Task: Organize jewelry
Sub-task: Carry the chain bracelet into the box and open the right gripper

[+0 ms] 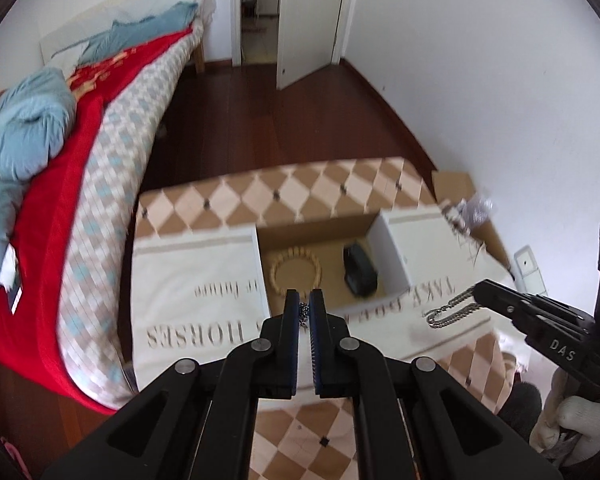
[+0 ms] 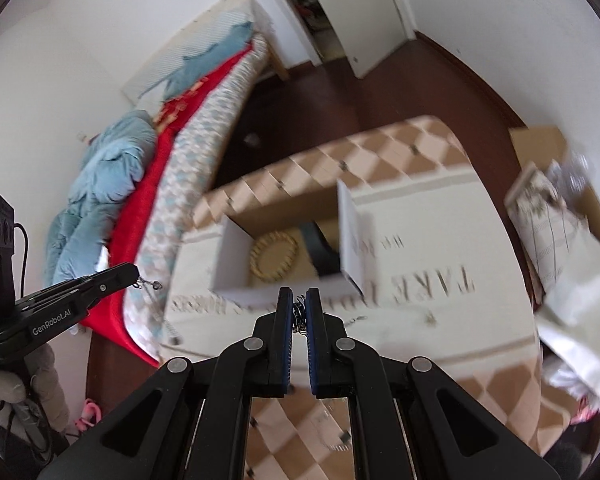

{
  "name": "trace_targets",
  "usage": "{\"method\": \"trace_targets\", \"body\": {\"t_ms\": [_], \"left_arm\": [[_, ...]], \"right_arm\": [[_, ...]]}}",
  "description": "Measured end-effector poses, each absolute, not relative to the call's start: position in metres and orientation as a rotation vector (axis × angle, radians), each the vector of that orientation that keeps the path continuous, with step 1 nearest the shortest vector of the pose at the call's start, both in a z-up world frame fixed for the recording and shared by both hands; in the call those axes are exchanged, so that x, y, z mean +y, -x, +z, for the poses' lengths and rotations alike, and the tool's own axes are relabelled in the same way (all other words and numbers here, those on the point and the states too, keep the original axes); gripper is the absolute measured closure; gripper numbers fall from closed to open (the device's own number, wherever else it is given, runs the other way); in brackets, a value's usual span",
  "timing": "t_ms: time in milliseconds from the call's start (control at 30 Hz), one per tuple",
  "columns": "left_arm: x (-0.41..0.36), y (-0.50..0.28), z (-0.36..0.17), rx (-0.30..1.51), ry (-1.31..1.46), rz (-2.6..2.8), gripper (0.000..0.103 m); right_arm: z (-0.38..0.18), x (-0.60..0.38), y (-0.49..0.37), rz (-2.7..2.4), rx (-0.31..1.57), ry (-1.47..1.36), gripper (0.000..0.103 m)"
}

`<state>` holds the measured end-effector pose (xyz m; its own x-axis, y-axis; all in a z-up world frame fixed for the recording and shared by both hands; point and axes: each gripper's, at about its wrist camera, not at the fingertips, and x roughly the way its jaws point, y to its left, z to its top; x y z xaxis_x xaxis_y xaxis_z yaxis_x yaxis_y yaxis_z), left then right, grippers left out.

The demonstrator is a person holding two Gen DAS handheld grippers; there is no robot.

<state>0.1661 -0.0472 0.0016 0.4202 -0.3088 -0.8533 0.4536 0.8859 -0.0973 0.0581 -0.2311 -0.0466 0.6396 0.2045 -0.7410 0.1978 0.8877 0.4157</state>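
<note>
An open cardboard box (image 1: 376, 240) stands on a table with a cream cloth. It holds a beaded wooden bracelet (image 1: 296, 276) and a dark object (image 1: 359, 274). My left gripper (image 1: 305, 302) is shut on a small silver chain piece (image 1: 303, 314) just in front of the box. My right gripper (image 1: 476, 292) is shut on a silver chain (image 1: 448, 312) that hangs above the cloth to the box's right. In the right wrist view my right gripper (image 2: 299, 300) pinches the chain (image 2: 298, 312) near the box (image 2: 236, 248). The left gripper (image 2: 134, 276) shows there with its chain piece (image 2: 148, 284).
A bed (image 1: 60, 208) with red and blue bedding runs along the left. A cardboard carton (image 1: 460, 192) with papers sits right of the table by the wall. A dark wooden floor and an open door (image 1: 308, 20) lie behind.
</note>
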Motion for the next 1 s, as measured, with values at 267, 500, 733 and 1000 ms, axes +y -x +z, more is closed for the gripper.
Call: {"method": "trace_targets", "body": {"t_ms": [267, 500, 733, 1000], "left_arm": [[-0.071, -0.214, -0.009, 1.064, -0.159, -0.484, 0.101], [-0.085, -0.246, -0.062, 1.178, -0.156, -0.458, 0.101], [-0.082, -0.262, -0.093, 1.253, -0.124, -0.449, 0.099], [-0.074, -0.265, -0.093, 1.245, -0.115, -0.383, 0.093]], "right_arm": [[-0.03, -0.226, -0.133, 0.01, 0.9, -0.413, 0.097], [-0.063, -0.228, -0.204, 0.022, 1.022, -0.388, 0.097], [-0.085, -0.222, -0.235, 0.048, 1.098, -0.369, 0.096], [-0.106, -0.238, -0.24, -0.03, 1.194, -0.318, 0.065]]}}
